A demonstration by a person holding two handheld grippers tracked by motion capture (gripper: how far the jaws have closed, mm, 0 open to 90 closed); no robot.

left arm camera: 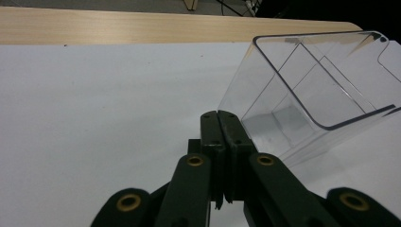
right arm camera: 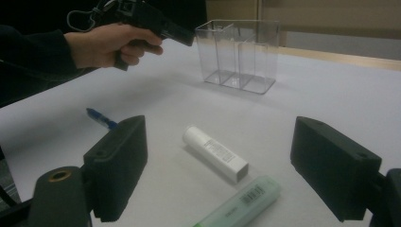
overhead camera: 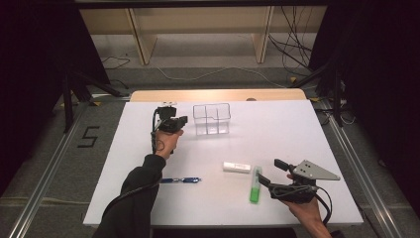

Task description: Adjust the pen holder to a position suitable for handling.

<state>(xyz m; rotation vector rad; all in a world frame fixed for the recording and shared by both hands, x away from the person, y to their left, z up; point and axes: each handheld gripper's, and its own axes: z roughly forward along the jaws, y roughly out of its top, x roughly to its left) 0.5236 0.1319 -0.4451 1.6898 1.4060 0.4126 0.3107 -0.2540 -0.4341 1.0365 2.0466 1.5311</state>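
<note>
With its jaws standing wide apart, the right gripper [overhead camera: 270, 172] is hovering over the pale green plastic highlighter [overhead camera: 255, 184] lying near the table's front edge, beside the white rectangular tube [overhead camera: 236, 167], which a skewed descent could nudge or pinch instead.

The high view looks forward and down on the whole white worktop [overhead camera: 297, 129] from above its near edge. The left gripper view sits low and close, facing the clear organizer [left arm camera: 312, 90] in its upper right. The right gripper view looks low across the worktop, with that organizer [right arm camera: 239, 54] far off at upper centre.
</note>
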